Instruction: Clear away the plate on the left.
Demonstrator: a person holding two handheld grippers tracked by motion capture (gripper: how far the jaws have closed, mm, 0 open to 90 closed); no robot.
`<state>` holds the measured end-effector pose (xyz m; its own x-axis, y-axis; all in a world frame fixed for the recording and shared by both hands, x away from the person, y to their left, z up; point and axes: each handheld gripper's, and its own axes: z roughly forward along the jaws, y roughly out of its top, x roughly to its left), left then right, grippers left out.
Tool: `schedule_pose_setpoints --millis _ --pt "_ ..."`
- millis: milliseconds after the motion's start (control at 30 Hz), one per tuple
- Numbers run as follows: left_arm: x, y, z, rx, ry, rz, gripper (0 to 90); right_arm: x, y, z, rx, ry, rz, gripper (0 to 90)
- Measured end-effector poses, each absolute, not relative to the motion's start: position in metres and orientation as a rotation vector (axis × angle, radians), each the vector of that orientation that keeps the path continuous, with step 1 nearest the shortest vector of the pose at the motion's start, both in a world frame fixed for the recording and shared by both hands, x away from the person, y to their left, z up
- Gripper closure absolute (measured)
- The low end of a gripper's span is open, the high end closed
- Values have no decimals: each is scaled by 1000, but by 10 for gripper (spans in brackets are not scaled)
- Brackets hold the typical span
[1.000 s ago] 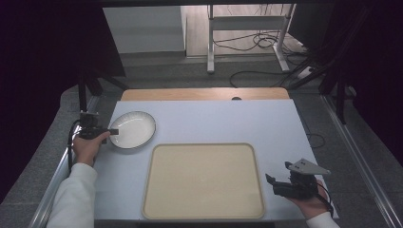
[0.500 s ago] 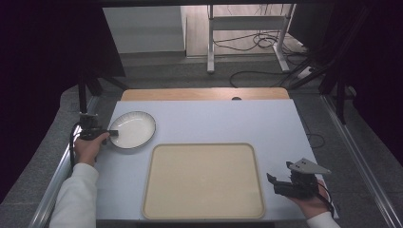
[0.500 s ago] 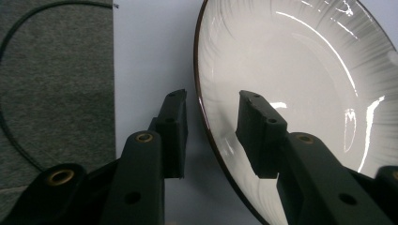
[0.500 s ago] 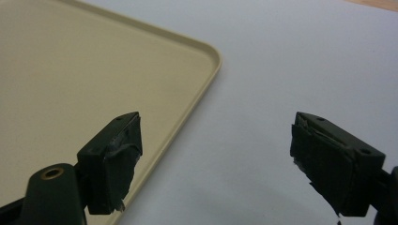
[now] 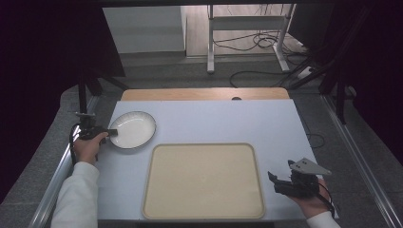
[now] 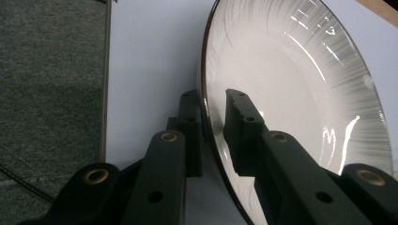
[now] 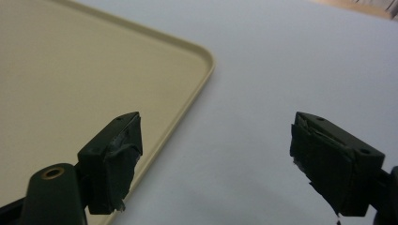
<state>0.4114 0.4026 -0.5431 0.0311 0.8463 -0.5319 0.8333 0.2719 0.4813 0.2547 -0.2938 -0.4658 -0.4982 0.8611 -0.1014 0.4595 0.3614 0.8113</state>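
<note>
The round white ceramic plate with a dark rim (image 5: 133, 129) lies flat near the bench's (image 5: 247, 121) left edge, just beyond the far-left corner of the flat beige plastic tray (image 5: 203, 180). The left gripper (image 6: 212, 117) has its fingers closed on the plate's left rim, one above and one beneath. The right gripper (image 5: 274, 182), fingers wide apart and empty, hovers by the tray's near-right corner, well apart from the plate.
</note>
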Motion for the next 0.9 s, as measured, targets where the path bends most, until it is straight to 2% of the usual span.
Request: schedule_pose_setpoints --millis 333,900 --pt "408 391 -515 1561 1722 137 842 253 -294 -465 1140 2091 1023 192" --pt "407 378 -498 1544 1712 215 843 256 -299 -465 1143 2086 1033 192"
